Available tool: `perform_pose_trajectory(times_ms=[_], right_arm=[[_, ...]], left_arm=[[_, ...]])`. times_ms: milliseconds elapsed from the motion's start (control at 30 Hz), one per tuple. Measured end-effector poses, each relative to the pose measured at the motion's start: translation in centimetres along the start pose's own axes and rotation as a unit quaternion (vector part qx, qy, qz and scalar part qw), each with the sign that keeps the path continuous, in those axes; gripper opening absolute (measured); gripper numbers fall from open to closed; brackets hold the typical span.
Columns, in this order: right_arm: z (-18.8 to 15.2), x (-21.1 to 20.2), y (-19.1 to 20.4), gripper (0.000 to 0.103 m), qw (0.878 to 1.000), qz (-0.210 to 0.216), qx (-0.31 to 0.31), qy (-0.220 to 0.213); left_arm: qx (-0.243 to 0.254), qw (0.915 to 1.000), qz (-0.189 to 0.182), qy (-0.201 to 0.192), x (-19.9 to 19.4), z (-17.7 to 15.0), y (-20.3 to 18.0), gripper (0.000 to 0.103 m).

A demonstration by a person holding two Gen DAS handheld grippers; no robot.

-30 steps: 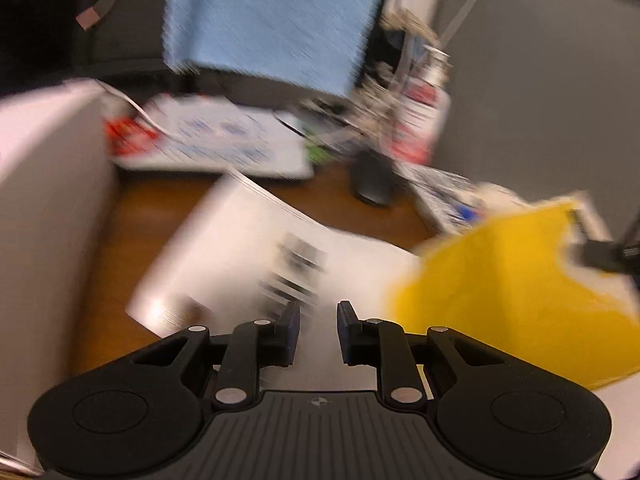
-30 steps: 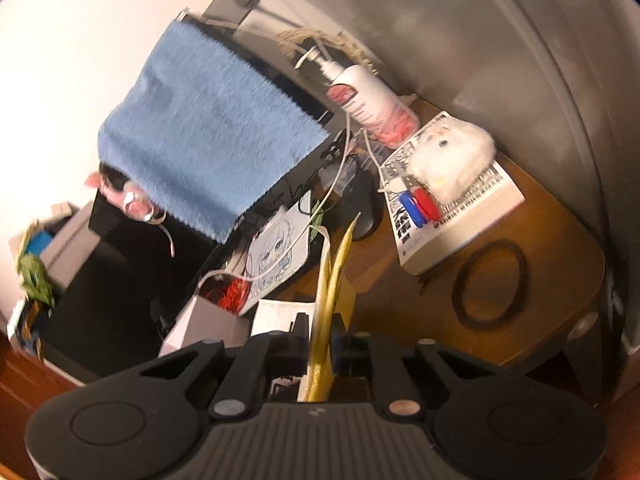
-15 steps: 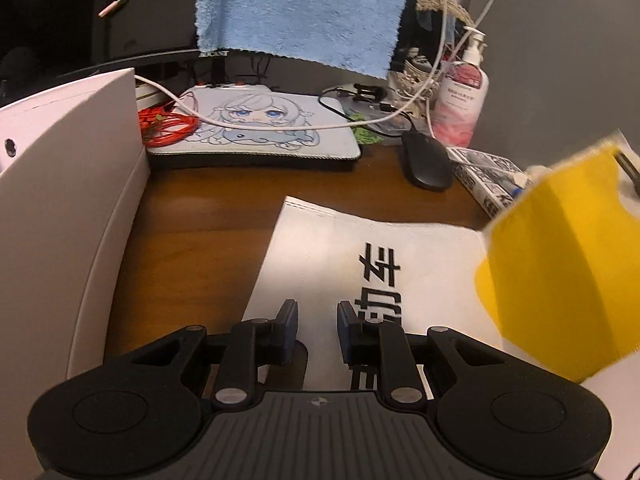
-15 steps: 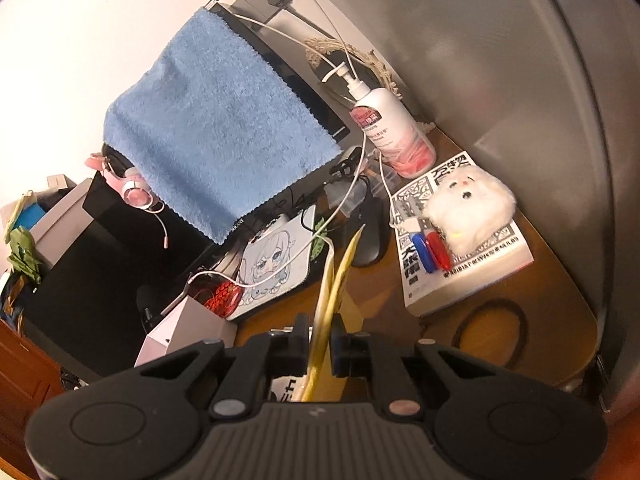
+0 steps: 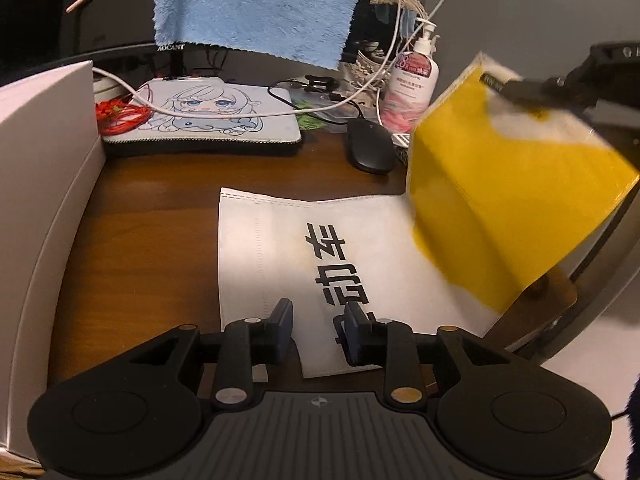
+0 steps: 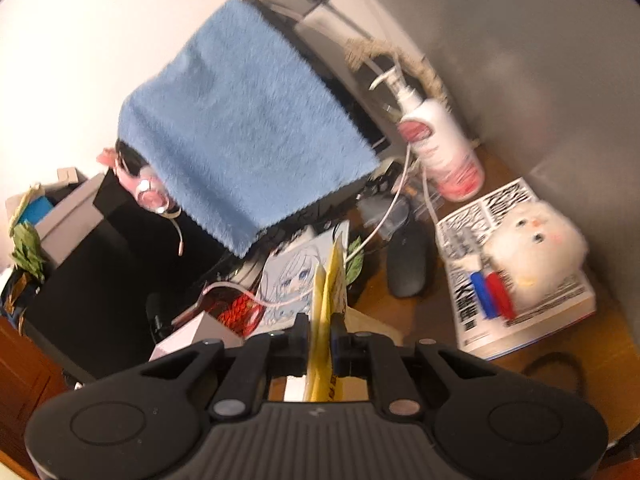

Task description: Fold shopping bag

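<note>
The shopping bag [image 5: 360, 248] lies on the brown worktop [image 5: 160, 200]. Its white part is flat, with a stitched edge on the left and black letters running from far to near down its middle. Its long way goes from left to right across the worktop. The right end is yellow and is lifted up off the worktop, so the bag bends there and the yellow part tilts up toward the far right.

The left gripper [image 5: 318, 330] is low over the near edge of the white part. Its fingers [image 5: 282, 320] are a little apart and are opening. The white cloth lies under the gap between them, but they do not pinch it.

The right gripper [image 6: 320, 338] pinches the yellow end of the bag between its fingers [image 6: 300, 332]. The cloth stands up on its edge in the gap, like a thin strip pointing away.

The left view shows the flat white part with its letters, and the right gripper high on the right. The right view does not show the flat part. It shows a white fluffy toy [image 6: 536, 240] on a book [image 6: 520, 312] at the right. Both views show the blue towel [image 5: 256, 4], the pump bottle [image 5: 412, 84] and the black mouse [image 5: 370, 146] at the far side.
</note>
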State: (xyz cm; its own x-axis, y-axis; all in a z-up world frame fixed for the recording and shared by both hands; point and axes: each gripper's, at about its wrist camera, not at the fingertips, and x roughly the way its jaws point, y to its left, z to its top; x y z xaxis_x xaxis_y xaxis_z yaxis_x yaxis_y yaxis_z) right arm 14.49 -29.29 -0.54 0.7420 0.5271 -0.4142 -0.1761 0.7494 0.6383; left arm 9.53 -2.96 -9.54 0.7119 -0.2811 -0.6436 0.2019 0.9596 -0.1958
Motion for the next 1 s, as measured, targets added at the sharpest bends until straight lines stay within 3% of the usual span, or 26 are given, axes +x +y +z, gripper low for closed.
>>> perform_pose_trajectory(times_ms=[167,333,500,733,933,1000], right_arm=[[-0.3,-0.4,-0.6,0.016,1.000,0.007,0.012,-0.006],[-0.3,-2.7,-0.8,0.037,0.999,0.001,0.011,-0.030],[-0.6,-4.6,-0.1,0.038,0.999,-0.008,-0.011,-0.047],[-0.8,-4.8,-0.9,0.038,0.999,0.046,0.017,-0.009],[-1.6,-5.1,-1.5,0.037,0.995,0.085,0.038,-0.026],[-1.7,-4.5,-1.6,0.025,0.995,0.090,0.042,-0.019]], left_arm=[[-0.003,1.0000,-0.001,-0.003,0.0,-0.1,-0.1,0.028],[-0.002,1.0000,0.000,-0.006,0.0,-0.1,-0.1,0.028],[-0.008,0.9999,-0.005,-0.004,0.0,0.0,0.1,0.028],[-0.008,0.9999,-0.006,-0.005,-0.1,-0.1,0.2,0.028],[-0.021,0.9996,-0.015,-0.006,-0.2,-0.2,0.5,0.028],[-0.028,0.9994,-0.022,-0.005,-0.2,-0.2,0.7,0.028]])
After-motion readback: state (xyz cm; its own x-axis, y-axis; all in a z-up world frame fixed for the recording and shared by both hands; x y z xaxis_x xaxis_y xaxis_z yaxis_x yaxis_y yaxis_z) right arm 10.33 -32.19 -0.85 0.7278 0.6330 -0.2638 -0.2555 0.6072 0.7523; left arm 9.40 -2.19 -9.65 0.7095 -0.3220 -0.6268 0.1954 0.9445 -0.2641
